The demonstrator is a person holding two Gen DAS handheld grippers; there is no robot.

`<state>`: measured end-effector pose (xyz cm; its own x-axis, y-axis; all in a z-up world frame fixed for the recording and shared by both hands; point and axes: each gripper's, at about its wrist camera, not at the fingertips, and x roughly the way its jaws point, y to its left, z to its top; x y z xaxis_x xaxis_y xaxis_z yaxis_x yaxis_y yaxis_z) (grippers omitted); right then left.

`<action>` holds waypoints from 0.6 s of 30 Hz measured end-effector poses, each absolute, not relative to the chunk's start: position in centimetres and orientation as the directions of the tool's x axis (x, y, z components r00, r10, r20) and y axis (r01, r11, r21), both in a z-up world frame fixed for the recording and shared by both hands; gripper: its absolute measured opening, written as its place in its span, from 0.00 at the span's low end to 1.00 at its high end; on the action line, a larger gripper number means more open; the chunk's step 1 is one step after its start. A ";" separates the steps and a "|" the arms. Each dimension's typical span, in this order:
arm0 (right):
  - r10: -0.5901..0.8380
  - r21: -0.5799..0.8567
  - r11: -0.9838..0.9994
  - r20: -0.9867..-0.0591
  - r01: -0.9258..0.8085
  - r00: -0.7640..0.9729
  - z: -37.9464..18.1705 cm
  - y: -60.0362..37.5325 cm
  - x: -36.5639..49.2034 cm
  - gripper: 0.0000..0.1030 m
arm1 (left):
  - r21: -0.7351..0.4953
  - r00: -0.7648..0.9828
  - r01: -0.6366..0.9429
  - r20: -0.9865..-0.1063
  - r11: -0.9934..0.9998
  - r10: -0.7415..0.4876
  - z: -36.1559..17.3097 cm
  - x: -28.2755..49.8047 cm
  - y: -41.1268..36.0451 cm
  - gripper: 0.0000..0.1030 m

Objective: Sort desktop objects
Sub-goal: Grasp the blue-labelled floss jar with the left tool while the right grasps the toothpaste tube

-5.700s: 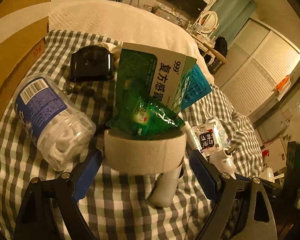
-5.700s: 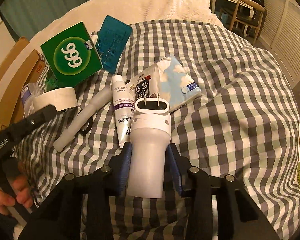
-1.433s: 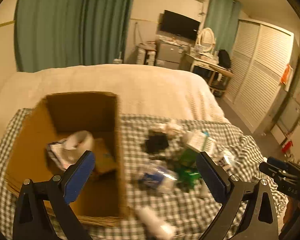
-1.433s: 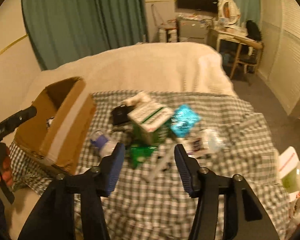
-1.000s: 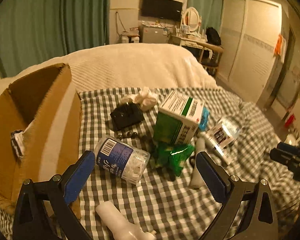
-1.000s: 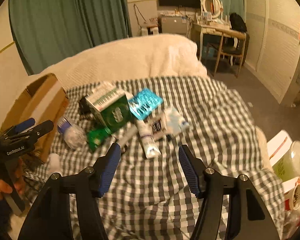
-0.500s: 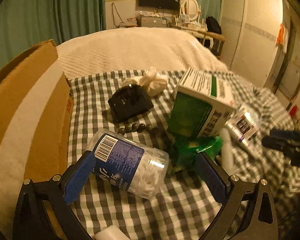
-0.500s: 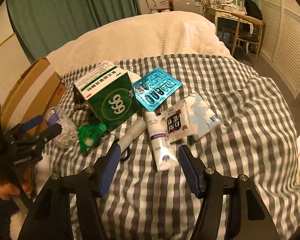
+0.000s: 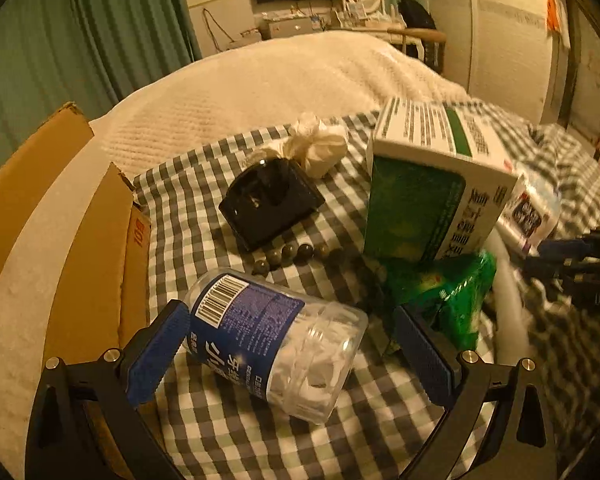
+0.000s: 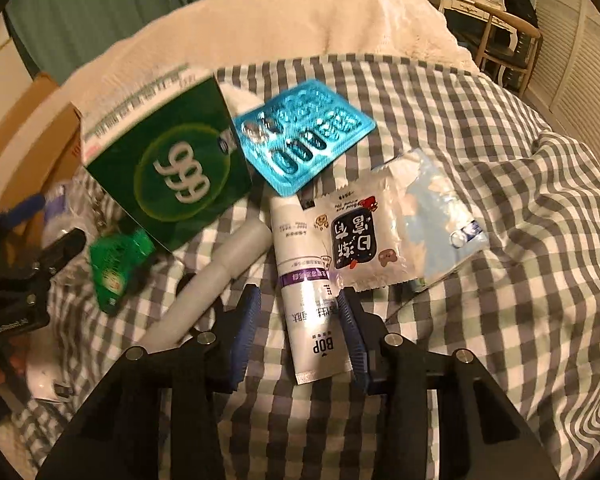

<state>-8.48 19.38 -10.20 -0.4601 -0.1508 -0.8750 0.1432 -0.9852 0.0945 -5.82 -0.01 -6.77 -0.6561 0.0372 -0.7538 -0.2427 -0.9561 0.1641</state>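
My left gripper (image 9: 290, 354) is open, its blue pads on either side of a clear jar with a blue label (image 9: 276, 344) lying on the checked cloth (image 9: 188, 208). The jar touches or nearly touches the left pad; the right pad stands clear. My right gripper (image 10: 298, 336) straddles a white BOP tube (image 10: 312, 300), its jaws closing. A gap still shows on the left side of the tube. A green 999 box (image 10: 168, 172), a blue blister pack (image 10: 304, 136) and a wipes packet (image 10: 364, 240) lie beyond it.
An open cardboard box (image 9: 60, 240) stands at the left. A black holder (image 9: 270, 200), dark beads (image 9: 296, 254), a white wad (image 9: 320, 144), a green sachet (image 9: 448, 292) and a white cylinder (image 10: 212, 280) crowd the cloth. A white blanket (image 10: 284, 28) covers the bed behind.
Both grippers have sunk toward the cloth. The left now brackets the jar. The right has come down over the tube and its jaws have narrowed.
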 end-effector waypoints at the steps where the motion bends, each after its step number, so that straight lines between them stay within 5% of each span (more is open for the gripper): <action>1: -0.141 0.085 -0.986 -0.877 0.141 -0.459 -10.4 19.3 -8.5 0.26 | 0.161 -0.656 -0.249 -0.754 -0.955 0.044 -6.7 -5.7 0.0 1.00; 10: -0.167 0.125 -0.985 -0.870 0.121 -0.464 -10.1 18.8 -6.6 0.24 | 0.098 -0.625 -0.418 -0.753 -0.903 0.207 -5.8 -3.3 2.2 1.00; 14: -0.157 0.114 -0.986 -0.864 0.119 -0.478 -9.2 18.4 -6.2 0.19 | 0.142 -0.641 -0.336 -0.758 -0.931 0.116 -6.3 -4.3 1.3 1.00; 18: -0.168 0.129 -0.985 -0.865 0.114 -0.473 -9.0 18.5 -6.3 0.18 | -0.027 -0.608 -0.263 -0.772 -0.964 0.187 -6.3 -5.5 -1.5 1.00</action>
<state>-6.31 18.49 -9.02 -0.4733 -0.1680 -0.8647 0.1141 -0.9851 0.1289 -5.51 -1.48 -6.28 -0.6079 0.1872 -0.7716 -0.2628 -0.9645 -0.0269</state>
